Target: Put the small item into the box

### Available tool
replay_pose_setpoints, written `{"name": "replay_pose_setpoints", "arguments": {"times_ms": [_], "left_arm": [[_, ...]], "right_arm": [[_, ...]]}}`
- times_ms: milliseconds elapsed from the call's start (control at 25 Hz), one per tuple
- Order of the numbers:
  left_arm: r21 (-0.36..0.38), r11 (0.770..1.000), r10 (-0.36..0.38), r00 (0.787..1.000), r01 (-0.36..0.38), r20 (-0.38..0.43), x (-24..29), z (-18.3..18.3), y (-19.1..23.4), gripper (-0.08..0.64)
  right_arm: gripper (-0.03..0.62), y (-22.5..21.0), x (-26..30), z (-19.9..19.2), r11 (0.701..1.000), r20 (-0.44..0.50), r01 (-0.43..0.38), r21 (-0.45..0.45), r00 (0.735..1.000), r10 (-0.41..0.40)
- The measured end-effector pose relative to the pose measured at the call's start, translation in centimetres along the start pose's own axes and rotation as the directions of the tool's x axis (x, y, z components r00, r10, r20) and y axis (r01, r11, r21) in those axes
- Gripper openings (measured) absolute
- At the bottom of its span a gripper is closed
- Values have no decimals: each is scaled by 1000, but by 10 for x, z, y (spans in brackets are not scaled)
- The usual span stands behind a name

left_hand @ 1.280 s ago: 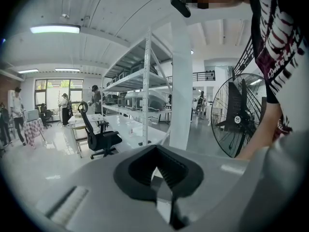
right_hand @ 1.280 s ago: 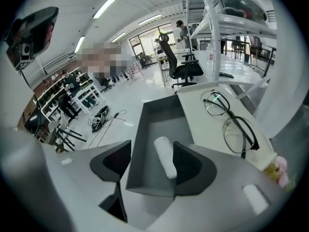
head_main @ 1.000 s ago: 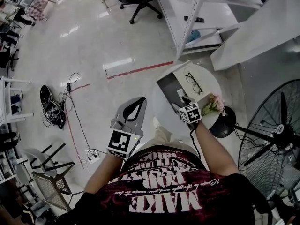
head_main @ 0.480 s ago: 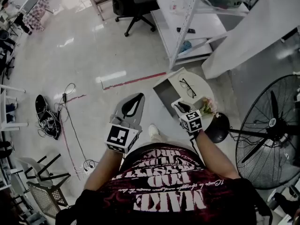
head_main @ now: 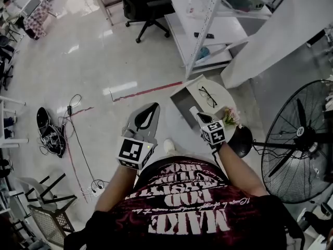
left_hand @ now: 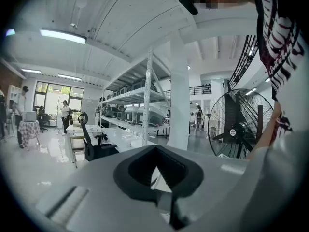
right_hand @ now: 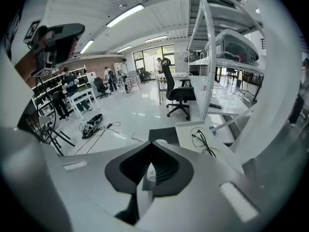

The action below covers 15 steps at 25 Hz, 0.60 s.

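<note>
Broadly, we stand over a pale floor [head_main: 78,61], with the big fan [head_main: 299,155] at our right and the round white table [head_main: 231,94] just beside it. On that table lies the box [head_main: 183,102], its dark inside open upward. A white panel [head_main: 200,86] (its lid, perhaps) lies alongside and carries a pair of glasses [head_main: 208,96].

Our left claw [head_main: 152,107] hangs apart from the table, jaws together on nothing. Our right claw [head_main: 193,110] hovers above the box's near edge. Its jaws have just been closing and now meet with nothing between them.

Smallest of all is what we take for the small item [right_hand: 160,141], a pale rounded shape at the near edge of the box's dark part, though we cannot be sure. If so, the placing looks done. Next we would check that it sits fully inside.
</note>
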<state>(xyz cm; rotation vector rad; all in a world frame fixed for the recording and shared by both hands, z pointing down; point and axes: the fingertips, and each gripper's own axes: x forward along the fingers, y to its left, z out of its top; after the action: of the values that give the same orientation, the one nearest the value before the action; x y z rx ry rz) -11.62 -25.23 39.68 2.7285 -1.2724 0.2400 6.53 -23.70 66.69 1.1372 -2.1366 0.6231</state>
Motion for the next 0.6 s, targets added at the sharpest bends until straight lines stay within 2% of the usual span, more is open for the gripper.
{"name": "replay_pose_setpoints", "arguments": {"times_ms": [160, 280, 320, 400, 600], "left_arm": [[-36, 999, 33, 999, -33, 0, -10, -8, 10, 2], [-48, 998, 35, 999, -35, -5, -11, -10, 11, 2], [-50, 998, 32, 999, -32, -9, -12, -12, 10, 2], [-48, 998, 33, 999, -34, -14, -13, -14, 7, 2], [-53, 997, 55, 997, -58, -57, -17, -29, 7, 2]], "right_arm": [[29, -4, 6, -5, 1000, -35, 16, -10, 999, -16], [32, -5, 15, -6, 1000, -59, -10, -9, 998, 9], [55, -5, 18, -8, 1000, -74, -26, -7, 997, 25], [155, -4, 26, -14, 998, -106, -59, -4, 993, 59], [287, -6, 43, -27, 994, -169, -105, -13, 980, 102]]}}
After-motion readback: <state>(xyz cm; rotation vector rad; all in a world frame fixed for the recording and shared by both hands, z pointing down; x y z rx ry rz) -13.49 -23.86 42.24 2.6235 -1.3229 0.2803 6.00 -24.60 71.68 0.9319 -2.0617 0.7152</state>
